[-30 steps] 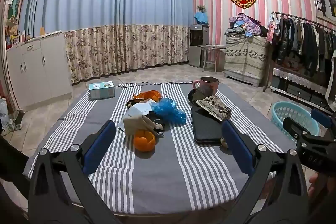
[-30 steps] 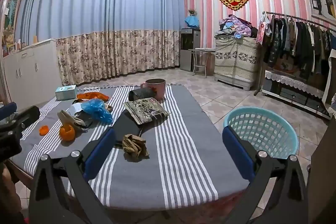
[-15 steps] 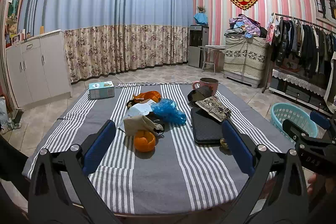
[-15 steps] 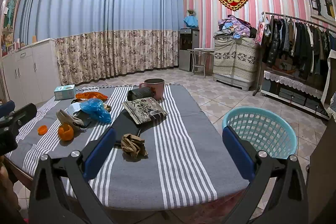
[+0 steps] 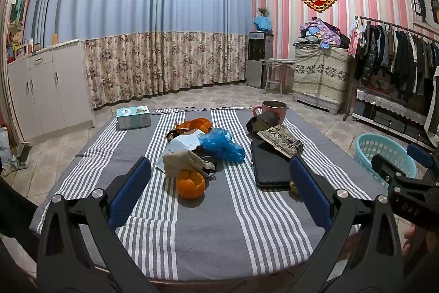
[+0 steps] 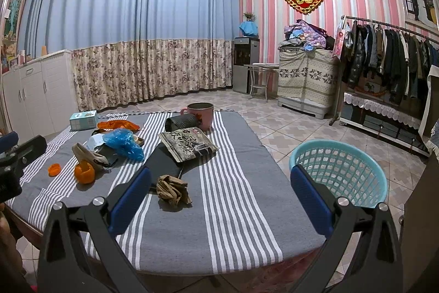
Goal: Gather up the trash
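Note:
Trash lies on the striped table (image 5: 219,224): an orange peel (image 5: 190,184), a beige wrapper (image 5: 186,163), a blue plastic bag (image 5: 221,144), white paper (image 5: 182,142) and an orange wrapper (image 5: 195,124). A crumpled brown paper (image 6: 172,190) lies near the front of the table in the right wrist view, with a small peel piece (image 6: 54,169) at the left. The turquoise basket (image 6: 340,172) stands on the floor right of the table. My left gripper (image 5: 219,192) is open and empty above the near edge. My right gripper (image 6: 219,201) is open and empty, right of the brown paper.
A black tablet (image 5: 270,168), a patterned pouch (image 5: 281,140), a pink mug (image 5: 273,110) and a tissue box (image 5: 133,117) stay on the table. White cabinets (image 5: 41,89) stand at the left, a clothes rack (image 6: 389,67) at the right.
Both grippers have drifted slightly; the views shift a little. Nothing on the table has moved, and both stay open.

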A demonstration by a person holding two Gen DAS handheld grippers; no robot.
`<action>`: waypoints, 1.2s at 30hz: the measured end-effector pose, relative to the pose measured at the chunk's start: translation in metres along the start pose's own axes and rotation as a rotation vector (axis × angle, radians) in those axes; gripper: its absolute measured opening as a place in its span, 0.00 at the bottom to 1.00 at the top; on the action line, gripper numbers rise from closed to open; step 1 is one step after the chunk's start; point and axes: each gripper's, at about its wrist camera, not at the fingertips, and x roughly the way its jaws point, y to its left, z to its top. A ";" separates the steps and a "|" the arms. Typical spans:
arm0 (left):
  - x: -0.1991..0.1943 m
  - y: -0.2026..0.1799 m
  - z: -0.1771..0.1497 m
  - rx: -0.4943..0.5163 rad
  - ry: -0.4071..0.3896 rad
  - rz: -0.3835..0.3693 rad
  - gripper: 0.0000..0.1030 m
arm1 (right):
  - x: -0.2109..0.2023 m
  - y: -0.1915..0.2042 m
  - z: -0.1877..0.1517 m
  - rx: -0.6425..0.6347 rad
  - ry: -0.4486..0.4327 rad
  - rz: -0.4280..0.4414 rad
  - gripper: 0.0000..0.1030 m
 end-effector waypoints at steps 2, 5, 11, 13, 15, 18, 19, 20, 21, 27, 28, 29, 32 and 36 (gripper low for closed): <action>-0.004 0.002 0.002 0.000 0.004 0.001 0.95 | 0.000 0.000 0.000 0.000 0.000 0.000 0.96; 0.001 0.007 -0.005 -0.005 0.007 -0.002 0.95 | 0.005 -0.001 -0.004 0.003 0.004 -0.003 0.96; 0.005 0.009 -0.005 -0.004 0.009 -0.005 0.95 | 0.005 -0.003 -0.005 0.005 0.008 -0.005 0.96; 0.006 0.011 -0.006 -0.005 0.010 -0.006 0.95 | 0.006 -0.005 -0.006 0.008 0.009 -0.008 0.96; 0.007 0.010 -0.005 -0.005 0.011 -0.002 0.95 | 0.007 -0.006 -0.007 0.006 0.010 -0.011 0.96; 0.011 0.014 -0.007 -0.009 0.012 -0.001 0.95 | 0.008 -0.006 -0.007 0.008 0.011 -0.010 0.96; 0.011 0.016 -0.006 -0.012 0.012 0.000 0.95 | 0.008 -0.006 -0.008 0.007 0.011 -0.011 0.96; 0.012 0.017 -0.006 -0.012 0.012 0.000 0.95 | 0.008 -0.007 -0.008 0.006 0.011 -0.011 0.96; 0.012 0.017 -0.007 -0.012 0.012 -0.001 0.95 | 0.008 -0.006 -0.008 0.005 0.011 -0.011 0.96; 0.019 0.024 -0.010 -0.016 0.023 -0.007 0.95 | 0.010 -0.007 -0.009 0.006 0.015 -0.018 0.96; 0.021 0.025 -0.010 -0.019 0.026 -0.008 0.95 | 0.010 -0.008 -0.010 0.006 0.016 -0.020 0.96; 0.023 0.026 -0.010 -0.019 0.029 -0.008 0.95 | 0.011 -0.008 -0.010 0.007 0.016 -0.024 0.96; 0.028 0.030 -0.010 -0.021 0.035 -0.007 0.95 | 0.012 -0.010 -0.011 0.007 0.016 -0.029 0.96; 0.032 0.034 -0.010 -0.025 0.038 -0.005 0.95 | 0.012 -0.009 -0.012 -0.005 0.015 -0.038 0.96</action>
